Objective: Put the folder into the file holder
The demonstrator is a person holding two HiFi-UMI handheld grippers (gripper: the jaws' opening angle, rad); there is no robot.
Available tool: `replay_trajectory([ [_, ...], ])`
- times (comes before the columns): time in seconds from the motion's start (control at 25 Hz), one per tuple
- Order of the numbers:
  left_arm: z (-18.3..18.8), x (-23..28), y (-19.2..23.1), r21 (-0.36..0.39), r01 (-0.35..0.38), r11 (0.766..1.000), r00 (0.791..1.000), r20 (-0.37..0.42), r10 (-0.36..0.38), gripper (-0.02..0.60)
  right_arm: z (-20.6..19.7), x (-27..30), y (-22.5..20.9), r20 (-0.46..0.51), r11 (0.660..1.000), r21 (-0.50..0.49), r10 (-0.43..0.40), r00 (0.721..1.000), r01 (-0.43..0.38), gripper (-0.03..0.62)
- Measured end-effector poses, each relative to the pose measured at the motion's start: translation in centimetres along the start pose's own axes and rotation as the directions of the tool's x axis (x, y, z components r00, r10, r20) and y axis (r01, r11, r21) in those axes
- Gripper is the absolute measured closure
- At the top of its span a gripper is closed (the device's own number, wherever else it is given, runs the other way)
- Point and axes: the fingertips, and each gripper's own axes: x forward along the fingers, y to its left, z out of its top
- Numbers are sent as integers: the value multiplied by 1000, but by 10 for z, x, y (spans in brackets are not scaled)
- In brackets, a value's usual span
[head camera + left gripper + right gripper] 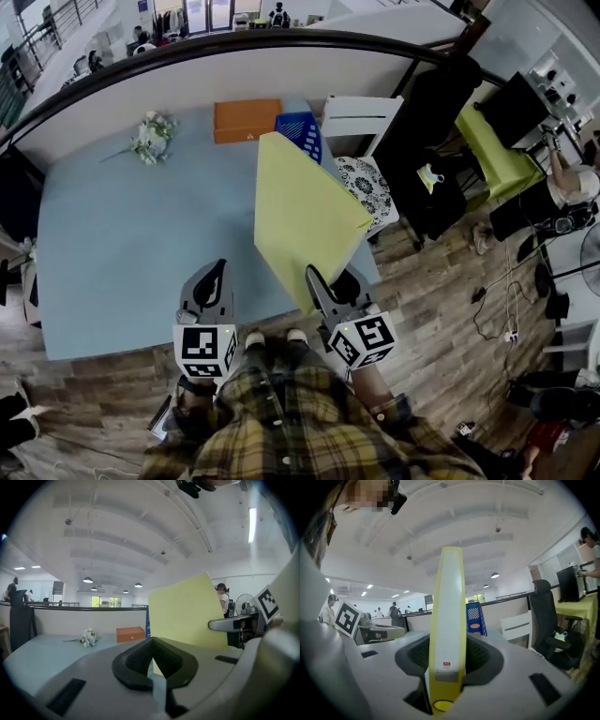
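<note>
Between right gripper [449,657] jaws, pinched folder [450,597].

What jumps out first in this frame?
A large pale yellow-green folder, clamped by the right gripper, tilts above the right side of the light blue table. Beyond it, at the far edge, a blue plastic file holder stands beside a flat orange box; the left gripper is shut and empty.

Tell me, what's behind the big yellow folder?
The blue file holder peeks out behind the yellow folder, next to an orange box. The folder covers its near part and some of the blue table.
</note>
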Motion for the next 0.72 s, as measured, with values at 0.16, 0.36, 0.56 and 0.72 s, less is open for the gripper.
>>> replay_trajectory([
  [0.16, -1, -2, -3, 13, 52, 999, 999, -4, -52, 591, 0, -8, 5, 13, 999, 5, -46, 999, 46, 424],
  [0.36, -8, -9, -8, 18, 91, 996, 996, -11, -91, 589, 1, -20, 11, 45, 997, 12, -82, 996, 81, 424],
  [0.56, -11, -15, -15, 21, 112, 994, 994, -15, -111, 590, 17, -33, 15, 94, 995, 33, -97, 991, 94, 424],
  [0.72, -10, -18, -20, 19, 126, 992, 992, -13, -125, 591, 36, -47, 17, 129, 993, -2, -117, 985, 118, 424],
])
